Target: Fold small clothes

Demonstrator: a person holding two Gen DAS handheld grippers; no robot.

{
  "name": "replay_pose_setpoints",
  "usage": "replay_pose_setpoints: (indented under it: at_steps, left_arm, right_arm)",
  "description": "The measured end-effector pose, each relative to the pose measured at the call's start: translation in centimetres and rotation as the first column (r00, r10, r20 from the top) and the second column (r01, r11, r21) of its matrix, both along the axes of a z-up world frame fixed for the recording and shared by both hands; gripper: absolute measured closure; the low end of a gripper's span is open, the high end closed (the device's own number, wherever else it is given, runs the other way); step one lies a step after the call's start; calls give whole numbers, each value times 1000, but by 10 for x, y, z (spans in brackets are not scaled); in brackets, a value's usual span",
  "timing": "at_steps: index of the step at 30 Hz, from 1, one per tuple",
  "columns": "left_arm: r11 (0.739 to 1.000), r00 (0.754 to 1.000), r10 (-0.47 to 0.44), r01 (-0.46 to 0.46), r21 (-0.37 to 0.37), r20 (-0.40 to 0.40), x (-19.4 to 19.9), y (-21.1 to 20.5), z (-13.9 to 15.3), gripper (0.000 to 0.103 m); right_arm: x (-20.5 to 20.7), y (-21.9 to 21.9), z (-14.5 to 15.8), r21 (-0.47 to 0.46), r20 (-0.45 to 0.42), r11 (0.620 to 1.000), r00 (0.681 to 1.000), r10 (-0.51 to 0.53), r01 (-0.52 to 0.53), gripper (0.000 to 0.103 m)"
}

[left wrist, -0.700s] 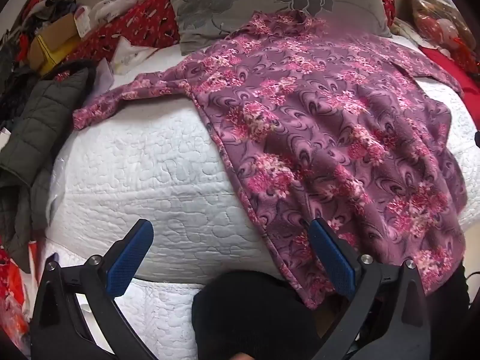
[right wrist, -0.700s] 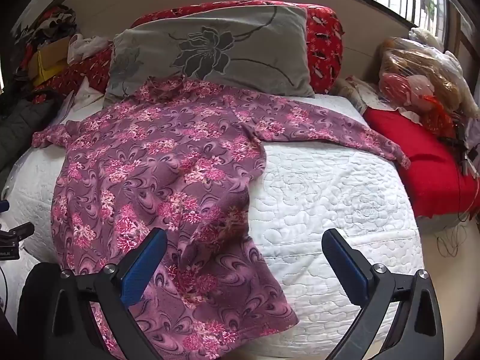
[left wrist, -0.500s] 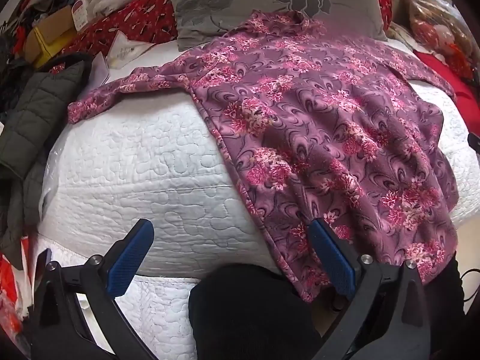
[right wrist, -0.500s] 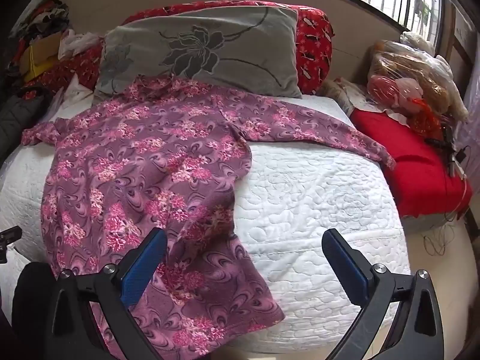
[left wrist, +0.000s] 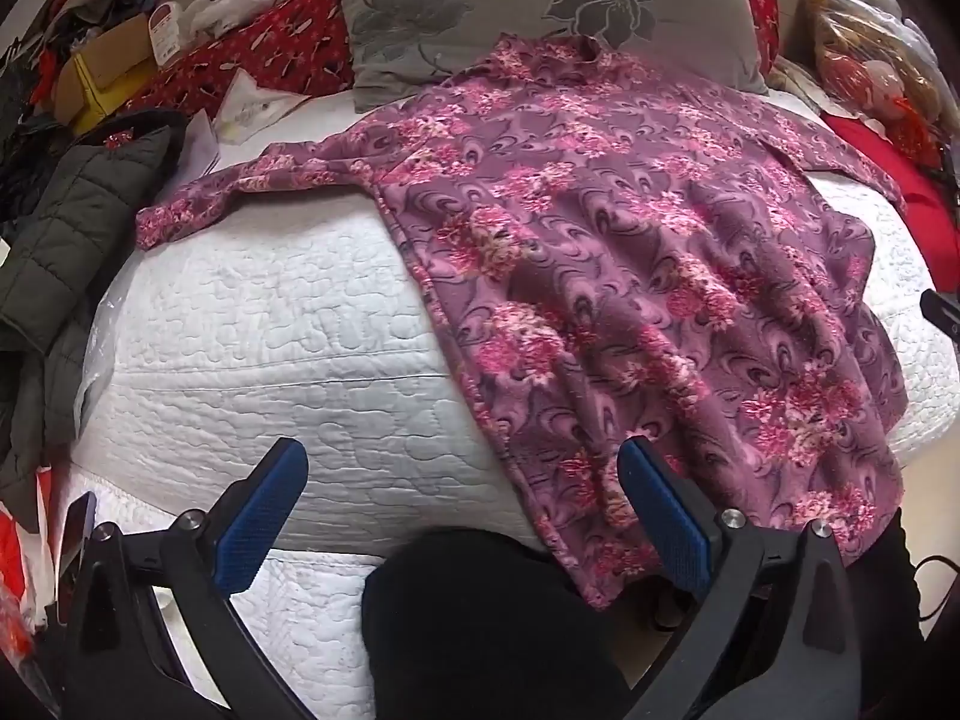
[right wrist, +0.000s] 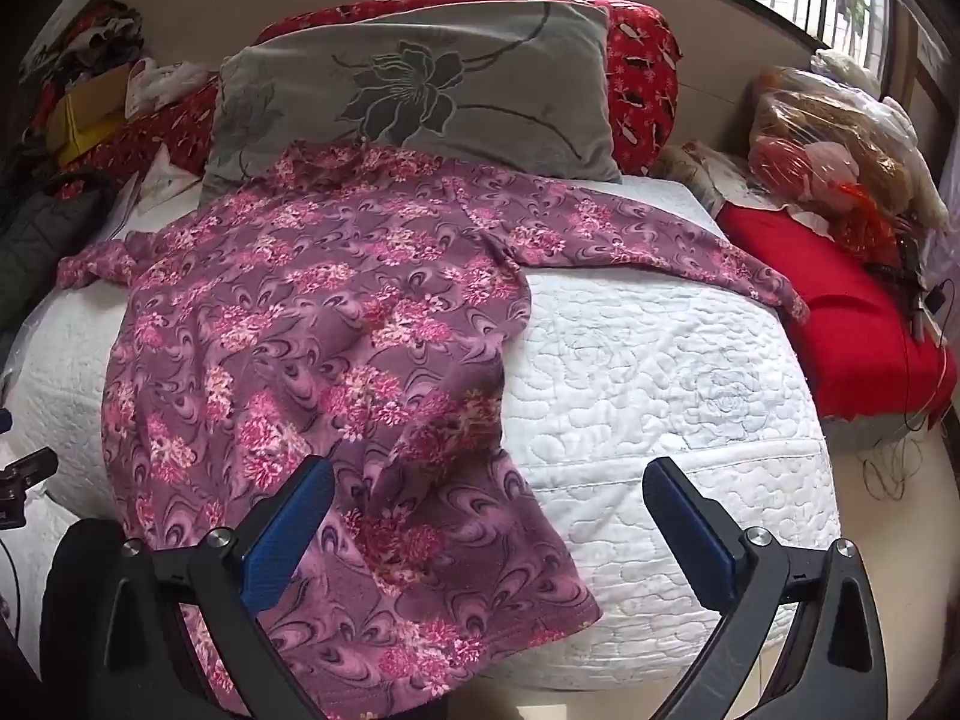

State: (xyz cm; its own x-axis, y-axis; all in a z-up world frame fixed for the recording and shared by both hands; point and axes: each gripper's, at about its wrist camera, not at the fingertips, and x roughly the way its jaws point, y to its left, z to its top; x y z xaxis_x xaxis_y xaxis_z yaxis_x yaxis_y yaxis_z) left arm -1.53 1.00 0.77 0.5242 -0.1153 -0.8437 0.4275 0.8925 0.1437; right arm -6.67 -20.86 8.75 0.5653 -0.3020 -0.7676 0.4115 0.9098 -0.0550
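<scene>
Floral top [left wrist: 630, 276] spread flat on white mattress [left wrist: 270, 330], collar touching grey pillow [right wrist: 420, 84], hem hanging over near mattress edge, left gripper [left wrist: 462, 510] and right gripper [right wrist: 486, 522] both spread wide, holding nothing, above that edge

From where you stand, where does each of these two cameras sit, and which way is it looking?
Left wrist view: rides on the left tool, angled down over the bed's near left part; both blue fingers wide apart, a dark clothed leg below.
Right wrist view: rides on the right tool, angled down over the bed's near right part; fingers wide apart.
Shared: the purple floral top, grey pillow, white quilt.
</scene>
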Motion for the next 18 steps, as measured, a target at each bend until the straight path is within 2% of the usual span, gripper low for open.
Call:
replay_pose_setpoints:
  at_steps: [6,18]
  left_arm:
    - [1000,1000,-16,16,-7,-1,-5,-10,1,0]
    - [999,1000,-27,26,-47,-12,-9,-16,4,0]
  right_arm:
    - [-4,-4,-8,23,-37,1000,999,-11,12,1]
    - [-9,-2,-8,15,-29,1000,1000,6,-6,1]
